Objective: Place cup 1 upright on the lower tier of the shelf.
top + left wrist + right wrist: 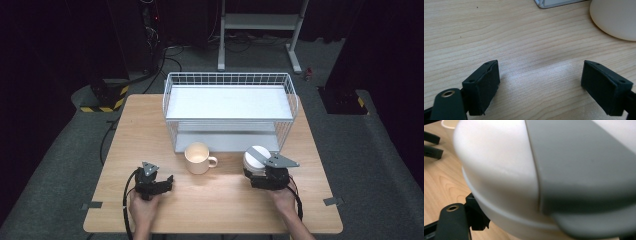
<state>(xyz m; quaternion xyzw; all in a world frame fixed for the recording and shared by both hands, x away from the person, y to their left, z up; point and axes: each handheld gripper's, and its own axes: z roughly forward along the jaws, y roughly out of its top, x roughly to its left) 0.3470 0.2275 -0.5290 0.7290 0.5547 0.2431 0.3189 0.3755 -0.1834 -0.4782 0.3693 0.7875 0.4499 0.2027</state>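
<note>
container (256, 160): white round tub with a grey lid band; sits near right on the table (150, 115), just in front of the wire rack (230, 80)
right gripper (260, 175): jaws wide around the tub's lower wall; it seems gripped, though the pads are hidden in the right gripper view
left gripper (540, 85): spread apart, nothing between the jaws; rests near left on the wood
mug (199, 158): cream; between the two grippers, apart from both
handling: likely light, stiff plastic; smooth curved wall could slip; lid may pop loose
hold: low on the straight wall under the rim, jaws level; not on the lid
</note>
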